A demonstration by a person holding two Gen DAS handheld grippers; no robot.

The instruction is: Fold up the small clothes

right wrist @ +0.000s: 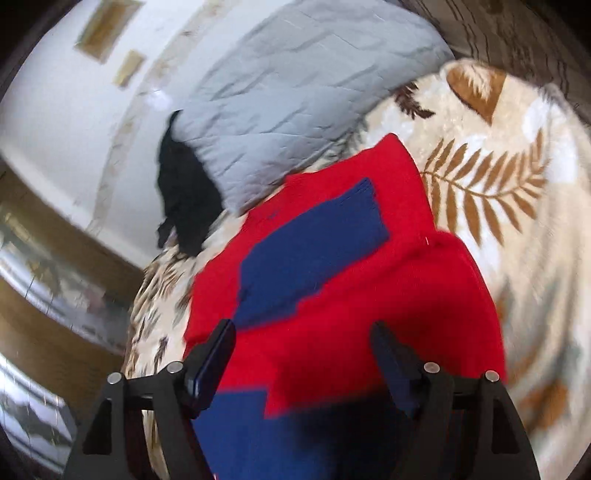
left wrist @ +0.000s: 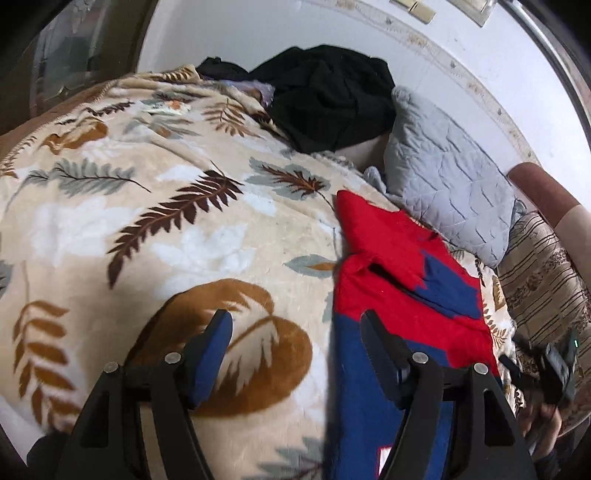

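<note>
Both of your grippers frame the near edge of each view, and both stand released with nothing between the pads. Your left gripper (left wrist: 295, 332) hangs over the blanket with its right finger above the garment's left edge; your right gripper (right wrist: 303, 343) hangs directly over the garment itself.

Your task piece is the small red and navy knitted sweater (left wrist: 399, 258), lying on the right part of the leaf-patterned fleece blanket (left wrist: 147, 221), just beside the grey quilted pillow (left wrist: 443, 184). It looks partly folded: a navy-cuffed sleeve (right wrist: 314, 240) lies across the red body, and the navy lower band runs under your fingers toward you.

Expect it to handle as light, soft and floppy, with no stiffness to hold a crease by itself. A knit like this probably stretches and sags if you lift it by one point, so take it at two spread points along an edge or at the corners of the navy hem, pinching through all layers at once. It should not slip much, since fleece under knit tends to cling; that same cling may drag the blanket up with the fold, so pinch shallowly.

Your working surface is a bed, soft and uneven, so it will give under pressure. A heap of black clothing (left wrist: 332, 96) lies well apart at the far side against the white wall (left wrist: 258, 33). A striped patterned cushion (left wrist: 539, 280) sits at the right edge.
</note>
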